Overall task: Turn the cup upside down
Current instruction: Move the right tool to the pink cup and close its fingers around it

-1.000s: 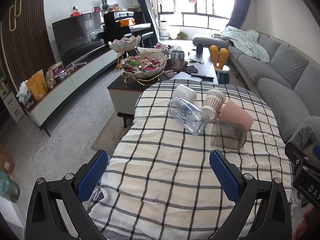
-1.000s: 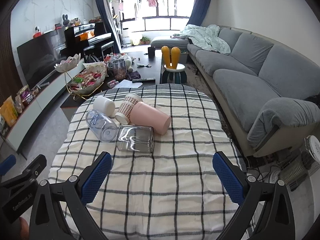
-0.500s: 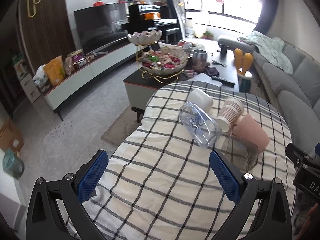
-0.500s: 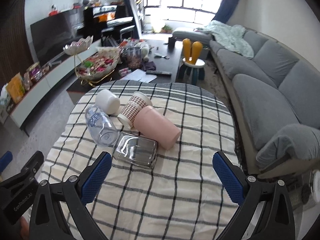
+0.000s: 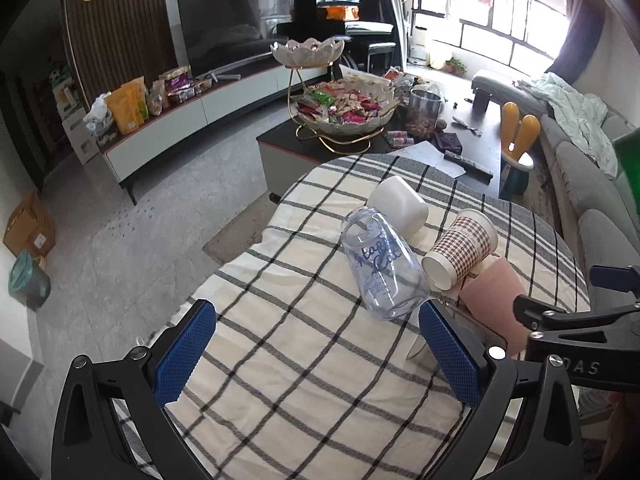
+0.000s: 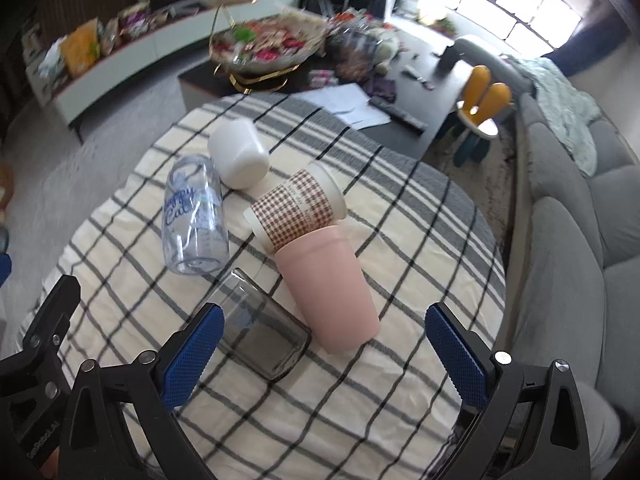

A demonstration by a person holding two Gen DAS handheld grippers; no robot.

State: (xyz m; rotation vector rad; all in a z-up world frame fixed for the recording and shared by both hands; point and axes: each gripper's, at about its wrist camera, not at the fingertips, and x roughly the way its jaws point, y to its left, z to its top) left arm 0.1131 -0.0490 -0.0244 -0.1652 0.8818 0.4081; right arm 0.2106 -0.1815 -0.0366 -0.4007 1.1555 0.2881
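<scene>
Both the left gripper and right gripper hang released; the clear cup lying on the tabletop reads "Happy Cat".

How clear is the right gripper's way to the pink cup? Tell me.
Probably clear. The right gripper is open and empty, and the pink cup lies on its side just ahead between the fingers, its top side uncovered. The smoky glass and checked paper cup crowd its sides.
</scene>
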